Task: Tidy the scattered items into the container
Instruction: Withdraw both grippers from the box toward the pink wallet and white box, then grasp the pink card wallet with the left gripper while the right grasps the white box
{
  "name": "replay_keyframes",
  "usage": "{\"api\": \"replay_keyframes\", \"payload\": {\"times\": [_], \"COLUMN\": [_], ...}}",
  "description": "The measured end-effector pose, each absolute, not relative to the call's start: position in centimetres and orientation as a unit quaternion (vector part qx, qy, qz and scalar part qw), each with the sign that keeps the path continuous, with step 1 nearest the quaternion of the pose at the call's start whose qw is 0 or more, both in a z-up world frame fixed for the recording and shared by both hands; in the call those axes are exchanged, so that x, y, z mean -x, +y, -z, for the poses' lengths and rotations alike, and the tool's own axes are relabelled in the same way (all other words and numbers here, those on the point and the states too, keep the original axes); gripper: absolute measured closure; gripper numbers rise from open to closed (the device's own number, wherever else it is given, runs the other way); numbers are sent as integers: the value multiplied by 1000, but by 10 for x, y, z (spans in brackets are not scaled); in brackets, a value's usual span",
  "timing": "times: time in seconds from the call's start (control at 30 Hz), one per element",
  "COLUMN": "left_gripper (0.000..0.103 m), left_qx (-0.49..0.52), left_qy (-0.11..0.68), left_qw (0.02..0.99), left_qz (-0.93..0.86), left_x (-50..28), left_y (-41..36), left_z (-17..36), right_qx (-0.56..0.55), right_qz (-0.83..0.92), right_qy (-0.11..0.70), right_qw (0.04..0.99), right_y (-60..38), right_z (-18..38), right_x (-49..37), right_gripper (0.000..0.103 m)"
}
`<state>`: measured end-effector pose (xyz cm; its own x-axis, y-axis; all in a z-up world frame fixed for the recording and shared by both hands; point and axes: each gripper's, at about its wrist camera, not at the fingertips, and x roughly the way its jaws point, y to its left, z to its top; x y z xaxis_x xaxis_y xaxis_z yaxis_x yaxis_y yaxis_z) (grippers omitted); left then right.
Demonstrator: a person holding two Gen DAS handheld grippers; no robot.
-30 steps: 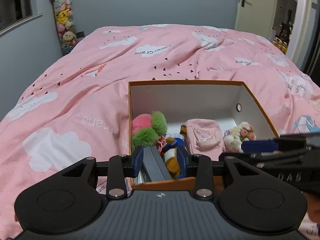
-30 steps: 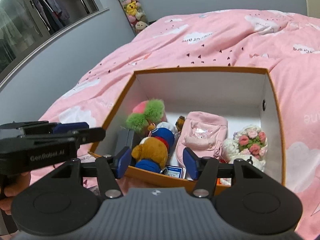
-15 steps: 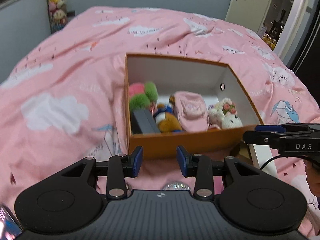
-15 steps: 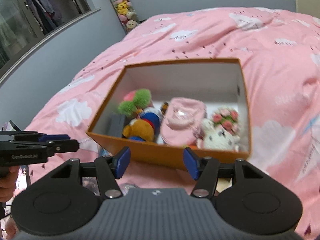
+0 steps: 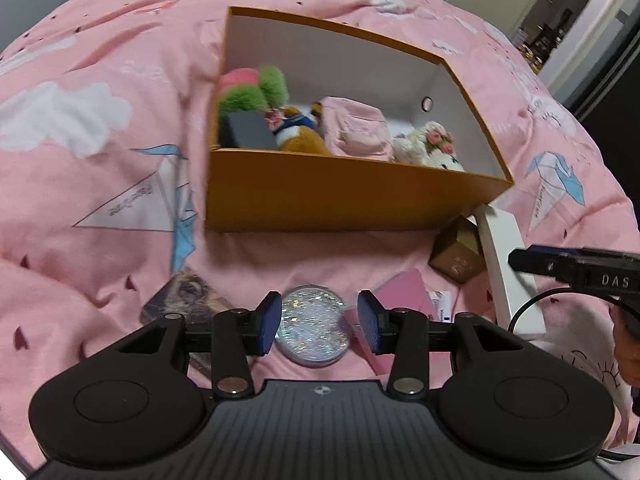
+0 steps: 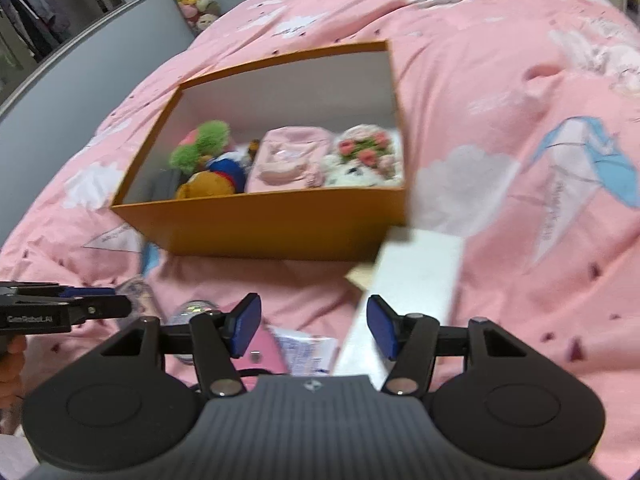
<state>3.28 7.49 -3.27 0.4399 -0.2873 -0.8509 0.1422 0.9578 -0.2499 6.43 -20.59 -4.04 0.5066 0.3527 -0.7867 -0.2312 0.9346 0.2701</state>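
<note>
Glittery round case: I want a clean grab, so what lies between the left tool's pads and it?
Nothing. In the left wrist view the glittery round case lies on the pink duvet, framed by the open left tool, pads apart from it.

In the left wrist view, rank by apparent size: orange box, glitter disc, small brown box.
1. orange box
2. glitter disc, though it lies nearest the camera
3. small brown box, partly hidden, so its rank against the disc is unsure

Both grippers hover short of the orange box (image 5: 344, 196): left gripper (image 5: 318, 324) jaws just widening, empty; right gripper (image 6: 314, 330) gaping, empty.
</note>
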Motion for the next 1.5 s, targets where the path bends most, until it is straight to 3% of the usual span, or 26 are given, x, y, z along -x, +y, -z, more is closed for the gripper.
{"api": "replay_keyframes", "payload": {"times": [0.27,0.47,0.9,1.13,1.27,1.5], "left_gripper": [44,44,44,60,67,68], "left_qx": [64,89,102,85,62,49], "left_qy": [555,603,625,597,569,551], "left_qw": [812,772,752,774,793,801], "left_qz": [169,180,182,190,211,231], "left_x": [-46,-50,-58,-52,-47,-50], "left_y": [51,37,17,13,3,-8], "left_z": [57,87,114,101,89,87], "right_qx": [-89,-114,-185,-162,-155,-159], "right_qz": [-108,-116,-151,-155,-175,-179], "right_qy": [514,529,555,550,545,550], "right_qw": [846,833,797,805,805,800], "right_y": [-240,-250,-255,-244,-236,-228], "right_z": [66,80,105,97,85,93], "right_x": [-76,-77,-94,-90,-86,-95], "right_gripper": [39,39,39,51,65,62]}}
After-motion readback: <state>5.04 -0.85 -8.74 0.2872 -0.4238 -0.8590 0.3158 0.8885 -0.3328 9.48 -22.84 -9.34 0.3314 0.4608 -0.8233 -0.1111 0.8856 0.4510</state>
